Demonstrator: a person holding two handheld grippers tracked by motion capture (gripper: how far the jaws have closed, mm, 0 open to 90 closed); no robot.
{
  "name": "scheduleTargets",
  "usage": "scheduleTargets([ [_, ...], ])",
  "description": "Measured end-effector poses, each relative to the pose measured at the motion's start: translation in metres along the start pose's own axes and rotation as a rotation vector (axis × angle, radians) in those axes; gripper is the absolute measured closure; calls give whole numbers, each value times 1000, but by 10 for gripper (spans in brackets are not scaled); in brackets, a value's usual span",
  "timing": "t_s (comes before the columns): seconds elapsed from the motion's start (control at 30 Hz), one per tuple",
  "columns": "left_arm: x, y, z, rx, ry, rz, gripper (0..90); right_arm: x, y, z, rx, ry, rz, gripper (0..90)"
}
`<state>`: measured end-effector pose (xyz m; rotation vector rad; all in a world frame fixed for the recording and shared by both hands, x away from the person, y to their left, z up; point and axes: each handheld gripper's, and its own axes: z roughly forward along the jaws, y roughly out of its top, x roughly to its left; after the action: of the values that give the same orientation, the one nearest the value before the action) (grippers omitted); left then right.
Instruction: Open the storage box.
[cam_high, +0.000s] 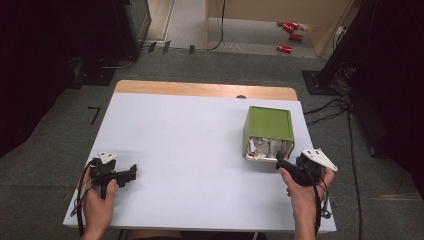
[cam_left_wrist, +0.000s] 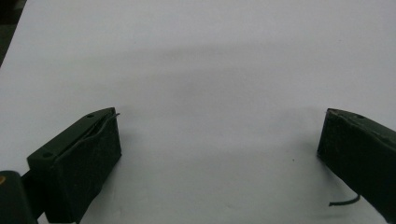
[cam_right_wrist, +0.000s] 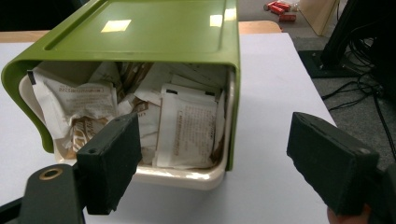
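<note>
High view, green box (cam_high: 268, 123) by right gripper (cam_high: 286, 165)

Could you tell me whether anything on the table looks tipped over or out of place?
Yes: the green box lies on its side on the table, its open mouth facing the right gripper, with white paper packets crammed inside. None has spilled out.

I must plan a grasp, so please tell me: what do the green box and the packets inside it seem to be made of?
The green box looks like smooth moulded plastic: rounded corners, soft light reflections, with a cream inner rim. The packets look like thin paper or a paper-like film, white, printed and creased; which one is unclear.
</note>
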<state>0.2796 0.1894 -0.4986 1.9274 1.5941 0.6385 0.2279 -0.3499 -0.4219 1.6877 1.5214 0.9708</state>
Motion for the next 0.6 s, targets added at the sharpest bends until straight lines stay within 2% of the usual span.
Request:
scheduleTargets([
  [0.13, 0, 0, 0, 0, 0, 0, 0, 3, 2, 5, 6, -10, -8, 183],
  [0.3, 0, 0, 0, 0, 0, 0, 0, 5, 4, 16, 3, -51, 7, 258],
  [0.43, 0, 0, 0, 0, 0, 0, 0, 2, 3, 25, 8, -65, 17, 361],
  [0.47, 0, 0, 0, 0, 0, 0, 0, 2, 3, 25, 8, -65, 17, 361],
  [0.5, 0, 0, 0, 0, 0, 0, 0, -1, 3, 27, 4, -80, 35, 433],
  [0.57, 0, 0, 0, 0, 0, 0, 0, -4, 3, 30, 6, -79, 55, 496],
  [0.6, 0, 0, 0, 0, 0, 0, 0, -4, 3, 30, 6, -79, 55, 496],
])
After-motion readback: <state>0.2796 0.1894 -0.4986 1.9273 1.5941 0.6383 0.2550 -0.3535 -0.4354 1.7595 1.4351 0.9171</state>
